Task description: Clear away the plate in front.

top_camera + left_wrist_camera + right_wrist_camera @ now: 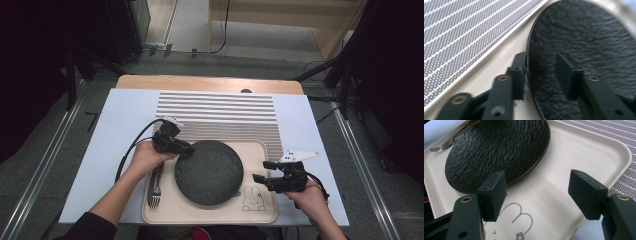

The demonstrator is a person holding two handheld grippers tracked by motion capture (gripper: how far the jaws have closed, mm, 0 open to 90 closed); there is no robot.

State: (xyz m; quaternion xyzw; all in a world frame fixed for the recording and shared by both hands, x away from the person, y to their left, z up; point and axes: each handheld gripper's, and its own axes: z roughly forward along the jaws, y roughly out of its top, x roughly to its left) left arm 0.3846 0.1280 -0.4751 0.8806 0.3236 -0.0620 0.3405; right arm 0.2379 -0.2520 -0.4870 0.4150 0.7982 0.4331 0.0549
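Note:
A round black textured plate (209, 172) lies on a cream tray (260, 212), with a fork (155, 192) on the tray's left side. My left gripper (186, 151) is at the plate's upper left edge. In the left gripper view its jaws (541, 57) stand apart astride the rim of the plate (586, 37), one beside it over the tray (499, 57), one over the plate; no pad presses on it. My right gripper (260, 171) hovers open over the tray's right part (564, 162), just off the plate (499, 147), nothing between its fingers (537, 177).
A striped placemat (217, 110) lies behind the tray on the pale table cover (115, 130). A rabbit drawing (254, 197) marks the tray's near right corner. The fork (446, 145) rests past the plate's far side in the right gripper view. Dark stands flank the table.

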